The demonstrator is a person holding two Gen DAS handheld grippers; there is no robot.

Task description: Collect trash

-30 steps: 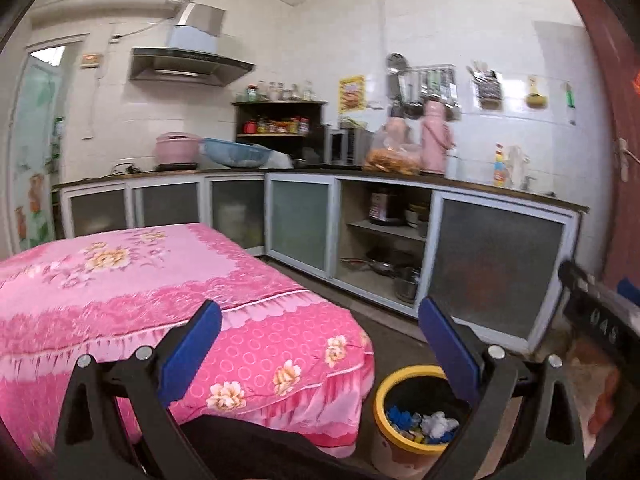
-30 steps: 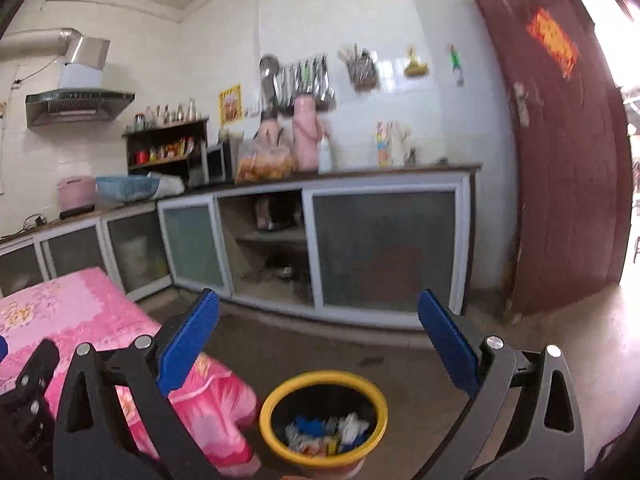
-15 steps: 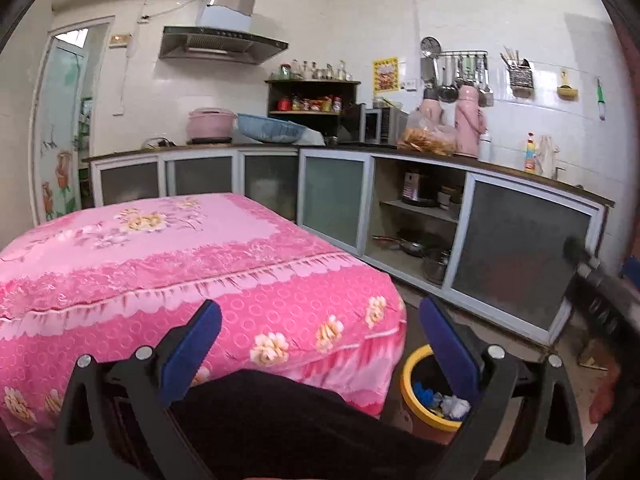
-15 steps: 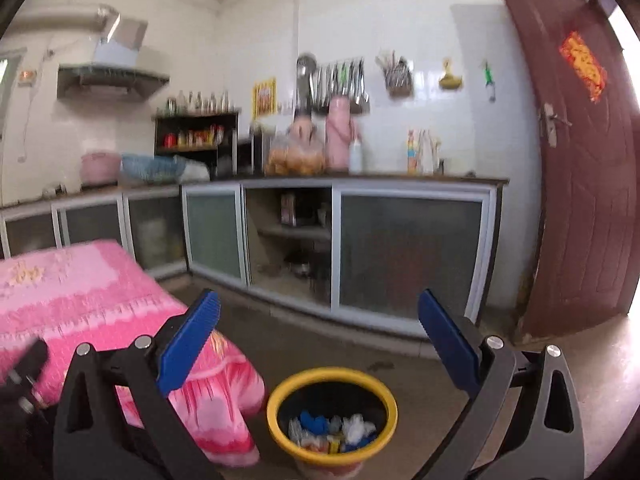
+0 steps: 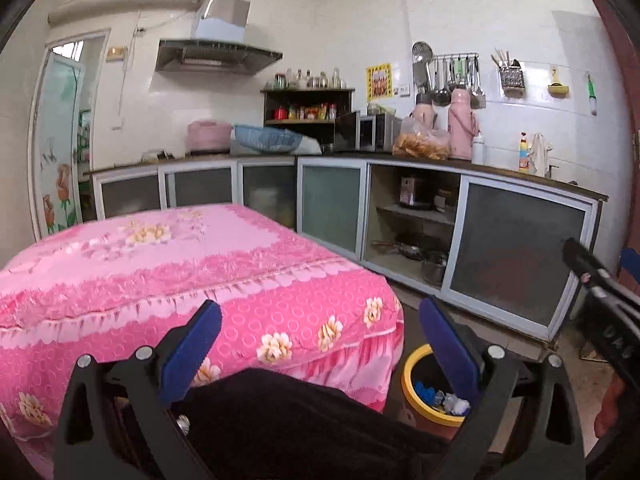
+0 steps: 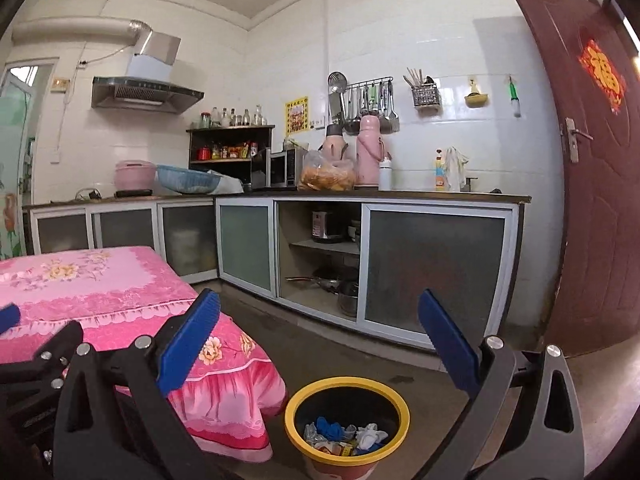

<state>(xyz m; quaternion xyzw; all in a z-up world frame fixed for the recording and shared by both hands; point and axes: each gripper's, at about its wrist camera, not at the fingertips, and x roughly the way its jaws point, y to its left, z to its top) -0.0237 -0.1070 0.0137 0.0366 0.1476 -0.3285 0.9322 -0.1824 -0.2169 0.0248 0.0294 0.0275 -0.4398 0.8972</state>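
Note:
A yellow-rimmed trash bin (image 6: 347, 420) stands on the floor beside the pink table, holding blue, white and clear scraps (image 6: 344, 436). It also shows in the left wrist view (image 5: 416, 388), partly behind the right finger. My right gripper (image 6: 318, 344) is open and empty, held above and in front of the bin. My left gripper (image 5: 320, 344) is open and empty, over the table's near corner. No loose trash shows on the table top.
A table under a pink floral cloth (image 5: 160, 264) fills the left. Kitchen cabinets (image 6: 432, 272) with a countertop run along the back wall. A dark red door (image 6: 600, 200) stands open at right. A dark-clothed leg (image 5: 300, 420) lies below the left gripper.
Both grippers have drawn back and risen, so the table and bin look farther off. Both stayed open and empty.

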